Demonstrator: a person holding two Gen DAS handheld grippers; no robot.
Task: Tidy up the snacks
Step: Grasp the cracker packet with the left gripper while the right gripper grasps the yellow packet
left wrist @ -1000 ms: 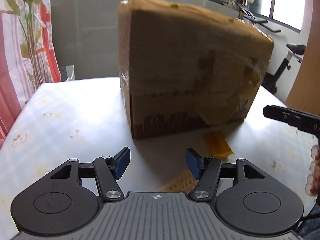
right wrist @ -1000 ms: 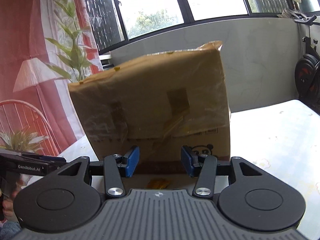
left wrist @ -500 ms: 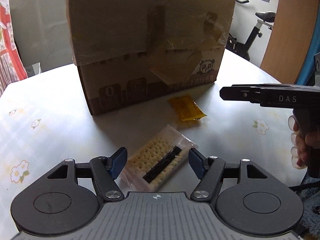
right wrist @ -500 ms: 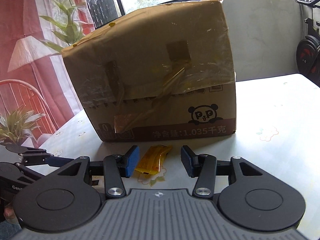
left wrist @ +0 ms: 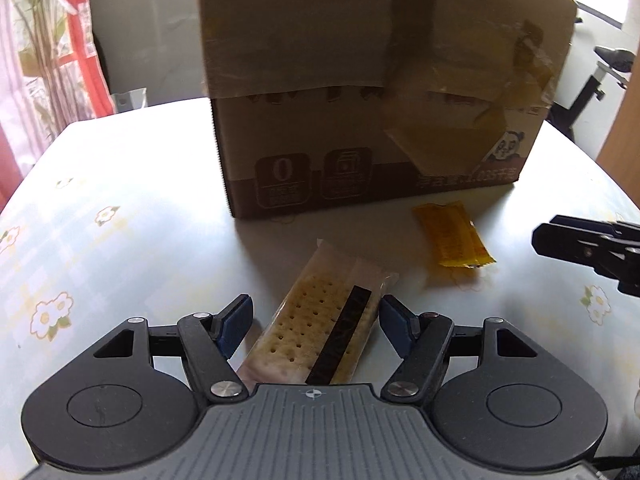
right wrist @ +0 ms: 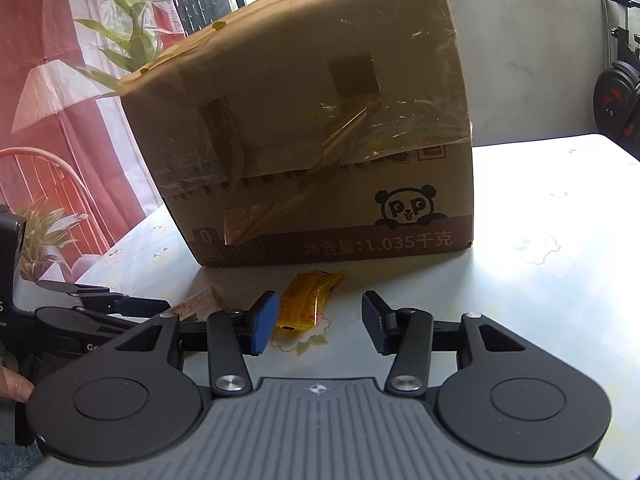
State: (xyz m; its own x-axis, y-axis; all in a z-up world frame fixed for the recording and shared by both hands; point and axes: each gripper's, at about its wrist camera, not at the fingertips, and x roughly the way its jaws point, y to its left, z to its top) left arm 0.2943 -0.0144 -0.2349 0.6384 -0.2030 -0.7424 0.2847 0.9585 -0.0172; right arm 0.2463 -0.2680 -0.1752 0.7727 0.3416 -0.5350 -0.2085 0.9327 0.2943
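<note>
A clear pack of crackers [left wrist: 320, 328] lies on the table between the open fingers of my left gripper [left wrist: 316, 320], not gripped. An orange snack packet [left wrist: 452, 240] lies to its right, in front of a taped cardboard box [left wrist: 372, 92]. In the right wrist view the orange packet [right wrist: 308, 300] lies just ahead of the left finger of my open right gripper [right wrist: 320, 322]. The box [right wrist: 320, 128] stands behind it. The cracker pack's end [right wrist: 200, 302] shows at the left. The right gripper [left wrist: 588, 248] shows in the left wrist view, and the left gripper [right wrist: 100, 304] in the right wrist view.
The table [left wrist: 120, 208] has a pale floral cloth. A curtain and plant [right wrist: 132, 32] stand at the left, a wicker chair [right wrist: 44, 184] beside them. An exercise bike [right wrist: 616, 92] stands at the far right behind the table.
Both grippers have tilted down and drawn back from the box. The cracker pack has come between the left fingers, and the orange packet has come before the right fingers. Both stay open.
</note>
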